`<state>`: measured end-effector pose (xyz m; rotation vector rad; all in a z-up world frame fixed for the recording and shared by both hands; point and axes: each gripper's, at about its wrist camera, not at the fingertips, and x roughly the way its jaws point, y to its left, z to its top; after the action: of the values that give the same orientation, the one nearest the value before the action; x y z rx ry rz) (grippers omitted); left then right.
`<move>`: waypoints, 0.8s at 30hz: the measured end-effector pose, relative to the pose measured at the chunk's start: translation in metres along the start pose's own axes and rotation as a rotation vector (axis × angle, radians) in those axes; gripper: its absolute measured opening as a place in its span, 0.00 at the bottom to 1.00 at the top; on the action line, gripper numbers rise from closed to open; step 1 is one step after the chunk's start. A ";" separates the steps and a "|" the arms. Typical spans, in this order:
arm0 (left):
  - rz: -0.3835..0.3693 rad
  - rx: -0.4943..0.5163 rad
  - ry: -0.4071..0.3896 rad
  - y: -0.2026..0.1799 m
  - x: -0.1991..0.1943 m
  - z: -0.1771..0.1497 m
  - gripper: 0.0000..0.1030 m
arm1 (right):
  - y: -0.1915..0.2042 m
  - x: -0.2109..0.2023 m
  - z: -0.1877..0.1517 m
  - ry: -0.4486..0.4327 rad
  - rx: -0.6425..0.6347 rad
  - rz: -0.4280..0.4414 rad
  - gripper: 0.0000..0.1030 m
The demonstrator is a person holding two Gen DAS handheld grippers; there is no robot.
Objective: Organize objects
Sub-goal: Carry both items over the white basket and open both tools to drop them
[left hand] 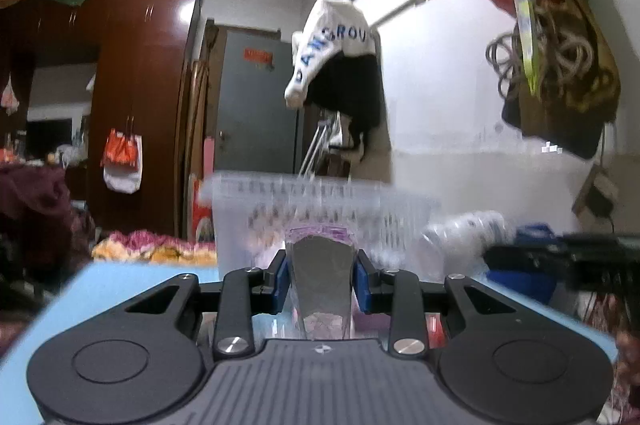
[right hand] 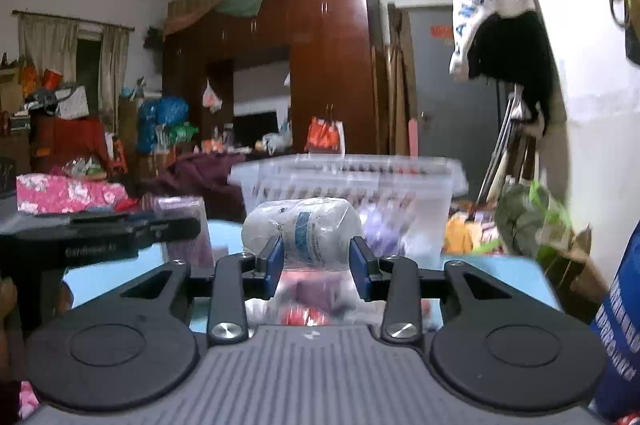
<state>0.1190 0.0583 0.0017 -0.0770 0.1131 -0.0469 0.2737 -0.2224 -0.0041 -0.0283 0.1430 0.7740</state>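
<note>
Two claws grip loads: left claw (left hand: 321, 279) pinches a purple-patterned packet (left hand: 321, 265), right claw (right hand: 316, 261) a clear-wrapped white bundle (right hand: 304, 225). Lift both above the translucent perforated plastic basket (left hand: 280, 193) rim at 12 o'clock before releasing.

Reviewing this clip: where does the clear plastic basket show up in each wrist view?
Left wrist: the basket sits centre, just beyond the left gripper and the purple packet it holds.
Right wrist: the basket is centre to right of centre, behind the white bundle held in the right gripper.
Shared landmark: the white cap with blue letters hangs above the basket in both, upper right in the right view.
</note>
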 end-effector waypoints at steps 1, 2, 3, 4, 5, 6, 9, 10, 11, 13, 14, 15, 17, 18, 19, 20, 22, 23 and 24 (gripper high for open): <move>-0.003 -0.004 -0.014 0.001 0.003 0.011 0.36 | 0.000 0.000 0.007 -0.013 -0.002 -0.002 0.38; -0.006 -0.008 -0.024 0.003 0.007 0.025 0.36 | 0.000 0.001 0.017 -0.029 -0.005 -0.007 0.38; -0.014 -0.014 -0.032 0.004 0.013 0.038 0.36 | 0.000 0.004 0.026 -0.043 -0.010 -0.014 0.38; -0.020 -0.023 -0.037 0.005 0.019 0.050 0.36 | 0.000 0.008 0.036 -0.054 -0.017 -0.025 0.38; -0.025 -0.040 -0.036 0.006 0.028 0.063 0.36 | -0.001 0.015 0.049 -0.063 -0.024 -0.041 0.38; -0.033 -0.066 -0.034 0.009 0.037 0.074 0.36 | -0.001 0.022 0.059 -0.064 -0.031 -0.055 0.38; -0.018 -0.108 -0.008 0.013 0.068 0.102 0.36 | -0.006 0.049 0.082 -0.051 -0.039 -0.093 0.38; -0.008 -0.108 0.006 0.014 0.078 0.107 0.36 | -0.008 0.058 0.088 -0.041 -0.041 -0.103 0.38; 0.012 -0.107 0.021 0.015 0.089 0.111 0.36 | -0.009 0.067 0.092 -0.031 -0.049 -0.124 0.38; 0.042 -0.101 0.049 0.017 0.104 0.114 0.35 | -0.012 0.082 0.096 -0.008 -0.063 -0.157 0.38; 0.056 -0.092 0.058 0.018 0.108 0.114 0.35 | -0.013 0.087 0.095 0.001 -0.065 -0.163 0.38; 0.071 -0.082 0.066 0.018 0.114 0.114 0.35 | -0.014 0.093 0.096 0.013 -0.066 -0.175 0.38; 0.095 -0.075 0.083 0.020 0.124 0.114 0.36 | -0.018 0.105 0.095 0.032 -0.071 -0.195 0.38; 0.109 -0.074 0.094 0.021 0.130 0.113 0.36 | -0.019 0.108 0.094 0.041 -0.070 -0.200 0.38; 0.118 -0.071 0.109 0.022 0.135 0.113 0.36 | -0.021 0.113 0.094 0.055 -0.065 -0.204 0.38; 0.123 -0.074 0.125 0.024 0.141 0.111 0.37 | -0.022 0.118 0.093 0.062 -0.058 -0.204 0.38; 0.139 -0.055 0.153 0.026 0.151 0.105 0.59 | -0.020 0.124 0.089 0.049 -0.081 -0.218 0.41; 0.152 -0.030 0.174 0.026 0.155 0.101 0.78 | -0.018 0.127 0.087 0.053 -0.097 -0.237 0.52; 0.167 -0.005 0.179 0.025 0.157 0.099 0.79 | -0.015 0.125 0.085 0.066 -0.102 -0.245 0.58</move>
<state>0.2876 0.0820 0.0800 -0.0677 0.2978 0.1136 0.3822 -0.1394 0.0625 -0.1651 0.1597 0.5355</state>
